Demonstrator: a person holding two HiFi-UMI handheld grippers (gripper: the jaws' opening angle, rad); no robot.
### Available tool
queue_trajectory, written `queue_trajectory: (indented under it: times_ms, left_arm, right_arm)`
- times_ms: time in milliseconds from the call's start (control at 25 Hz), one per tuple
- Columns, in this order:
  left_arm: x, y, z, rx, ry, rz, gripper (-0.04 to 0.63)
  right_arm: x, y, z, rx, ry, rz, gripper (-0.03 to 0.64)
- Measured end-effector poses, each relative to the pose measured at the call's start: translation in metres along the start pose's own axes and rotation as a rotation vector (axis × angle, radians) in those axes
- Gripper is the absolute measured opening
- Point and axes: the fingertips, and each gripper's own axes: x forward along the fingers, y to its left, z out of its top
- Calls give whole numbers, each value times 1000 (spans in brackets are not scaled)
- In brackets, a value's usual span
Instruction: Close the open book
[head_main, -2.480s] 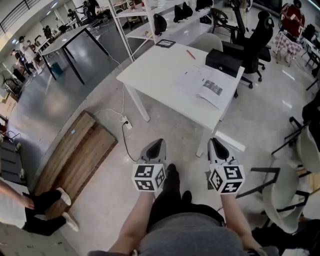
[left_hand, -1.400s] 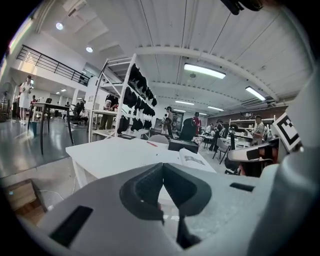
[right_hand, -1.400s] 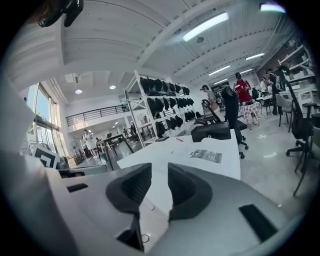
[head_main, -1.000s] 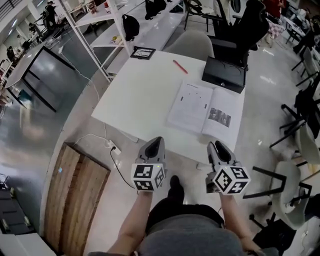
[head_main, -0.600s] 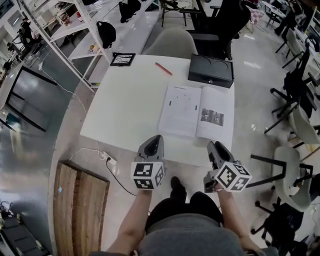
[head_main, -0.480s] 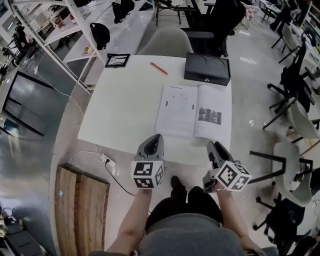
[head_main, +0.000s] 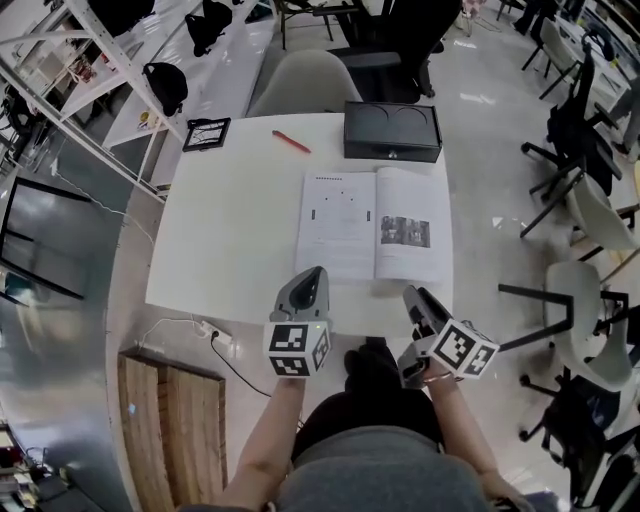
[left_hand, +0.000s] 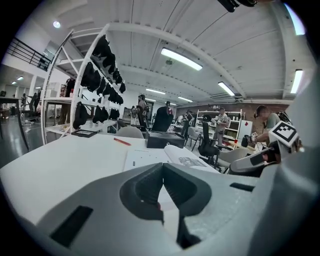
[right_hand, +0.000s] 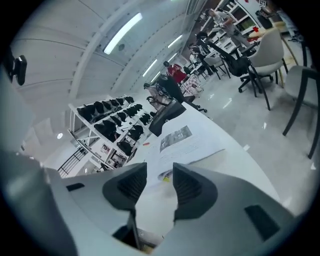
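White table (head_main: 220, 240) carries a small black frame (head_main: 207, 134) at its far left corner, then a red pen (head_main: 290, 142). The left gripper (head_main: 314, 272) hangs over the near edge, jaws together and empty. The open book (head_main: 372, 225) lies flat right of centre. The right gripper (head_main: 415, 297), near the book's near right corner, has jaws apart, just opened wider, nothing between them

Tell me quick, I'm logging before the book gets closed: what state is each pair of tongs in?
Left tongs: closed, empty.
Right tongs: open, just been opening, nothing between them.
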Motion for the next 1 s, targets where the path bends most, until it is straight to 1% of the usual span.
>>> queue_trajectory:
  times_ms: [160,440,560,720,1000]
  left_arm:
    - [13,0,-2,7,18,-10,6]
    - [33,-9,-11,28,62,-46,6]
    - [40,-13,-17,34,86,-61,6]
    - [49,-17,-24,35,113,-79,6]
    - [62,-25,-26,39,137,-105,6]
  right_arm:
    - [9,-9,-1,78,8,-5,175]
    - [18,-27,-7,160,38,-39,181]
    - [19,-33,-8,214,36,-48,186]
    - [20,-43,-8,254,28,-73,189]
    - [24,-49,-2,337,15,-59,192]
